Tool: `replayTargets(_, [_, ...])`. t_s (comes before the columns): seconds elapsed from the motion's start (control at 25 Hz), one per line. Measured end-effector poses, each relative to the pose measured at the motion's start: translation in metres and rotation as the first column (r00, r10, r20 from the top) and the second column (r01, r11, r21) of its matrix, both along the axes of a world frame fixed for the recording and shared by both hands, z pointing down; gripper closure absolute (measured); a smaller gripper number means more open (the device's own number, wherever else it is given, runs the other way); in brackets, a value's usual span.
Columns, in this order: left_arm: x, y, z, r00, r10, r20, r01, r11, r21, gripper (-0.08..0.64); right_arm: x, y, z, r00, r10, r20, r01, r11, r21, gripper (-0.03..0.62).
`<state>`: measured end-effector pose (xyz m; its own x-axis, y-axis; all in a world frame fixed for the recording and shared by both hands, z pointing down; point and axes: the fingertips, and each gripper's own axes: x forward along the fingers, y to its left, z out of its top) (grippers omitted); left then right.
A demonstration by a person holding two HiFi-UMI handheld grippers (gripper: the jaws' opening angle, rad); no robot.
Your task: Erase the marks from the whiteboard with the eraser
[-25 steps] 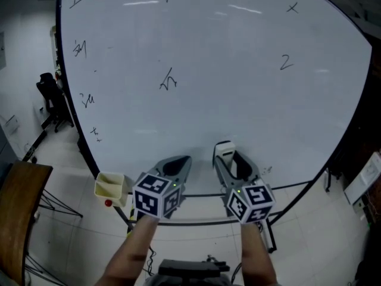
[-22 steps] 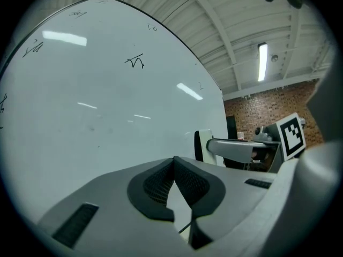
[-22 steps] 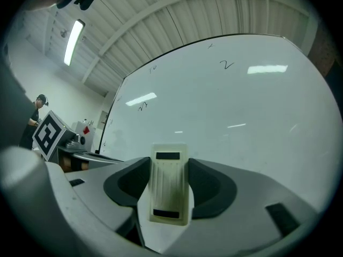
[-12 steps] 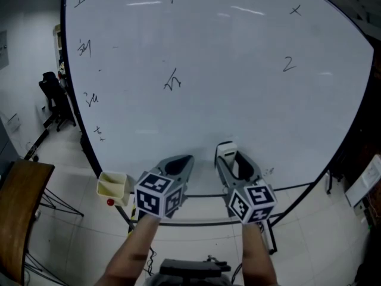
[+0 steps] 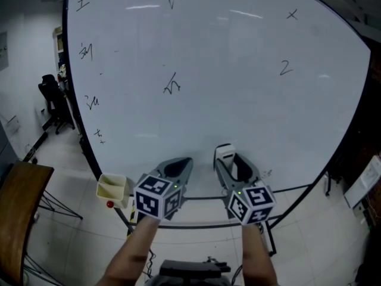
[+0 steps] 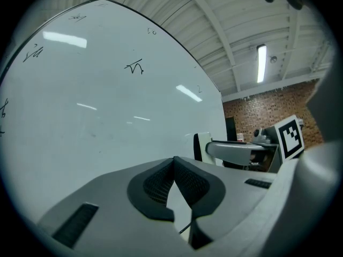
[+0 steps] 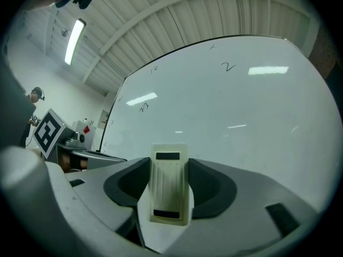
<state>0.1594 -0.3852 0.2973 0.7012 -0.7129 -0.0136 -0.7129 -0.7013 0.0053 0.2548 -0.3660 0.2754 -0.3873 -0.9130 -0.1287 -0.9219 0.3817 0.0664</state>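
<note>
Well, the eraser (image 5: 224, 151) sits pinched between the jaws of the right gripper (image 5: 233, 161), low in front of the whiteboard (image 5: 238, 100) near its bottom edge. Whether it touches the board I can't tell. The left gripper (image 5: 177, 164) beside it has its jaws pressed together on nothing.

The eraser looks like a light, stiff block of cream plastic. I'd guess its smooth shell could slide in the pads if leaned hard against the board. A hold across its two long sides, as it has now, seems the sensible one, leaving the wiping face free.

There is one eraser, one board and two grippers. I count eight clear marks, the central mark (image 5: 171, 85) among them, and perhaps a faint ninth scribble low on the right.
</note>
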Motion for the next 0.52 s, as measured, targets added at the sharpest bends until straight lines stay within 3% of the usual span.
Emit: replayTargets(0.52, [0.0006, 0.0026, -0.0025, 1.000, 0.006, -0.006, -0.006, 1.000, 0.006, 0.557, -0.0012, 0.0027, -0.0022, 1.000, 0.004, -0.015, -0.004, 1.000, 0.004, 0.363])
